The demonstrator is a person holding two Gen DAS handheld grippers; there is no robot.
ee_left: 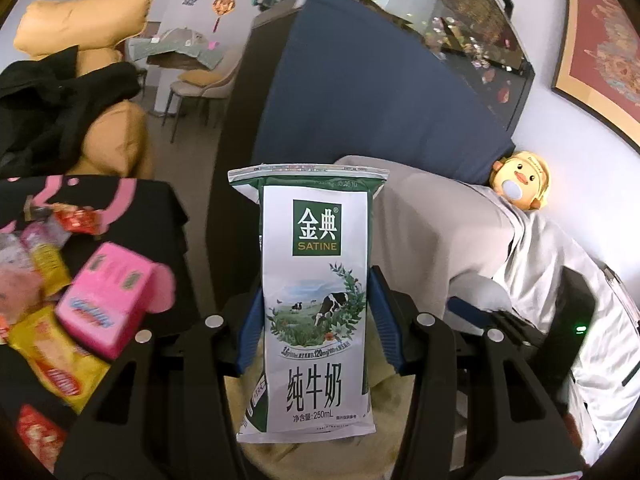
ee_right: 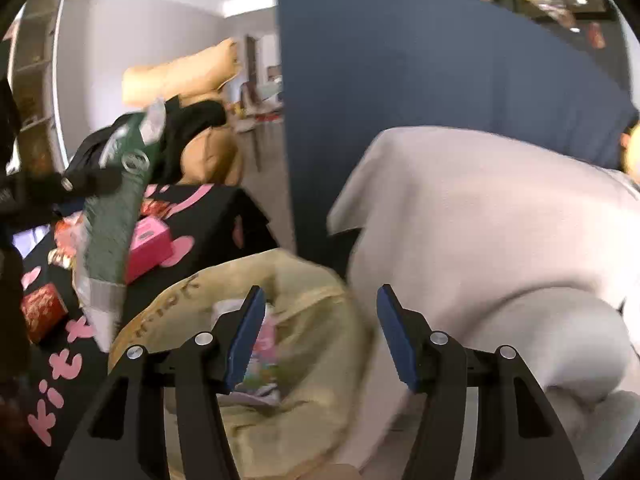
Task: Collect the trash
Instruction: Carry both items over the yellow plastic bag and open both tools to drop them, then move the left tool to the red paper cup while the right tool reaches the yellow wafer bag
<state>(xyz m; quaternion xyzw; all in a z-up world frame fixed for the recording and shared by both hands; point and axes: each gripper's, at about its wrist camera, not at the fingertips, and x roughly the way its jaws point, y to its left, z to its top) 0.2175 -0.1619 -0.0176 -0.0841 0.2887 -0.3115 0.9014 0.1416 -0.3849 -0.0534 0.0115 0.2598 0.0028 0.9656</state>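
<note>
While the left gripper (ee_left: 316, 312) clamps a Satine milk carton (ee_left: 316, 300) upright between its blue pads (ee_left: 250, 320), the carton hangs above a beige fabric bag (ee_left: 384, 364) whose folds show behind and below it. From the right wrist view the same carton (ee_right: 116, 208) appears tilted and blurred at the left, over the black table cover with pink lettering (ee_right: 60, 380). On that cover lie a pink box (ee_left: 108, 304), a yellow snack wrapper (ee_left: 56, 364) just beside it, and red packets (ee_left: 38, 436). The right gripper (ee_right: 320, 328) holds nothing, its jaws spread wide above the open mouth of the beige bag (ee_right: 304, 320), where some colourful, blurred litter sits inside. A grey blanket (ee_right: 480, 232) is draped to the right of the bag, and a yellow duck plush (ee_left: 520, 180) sits beyond it against the wall.
</note>
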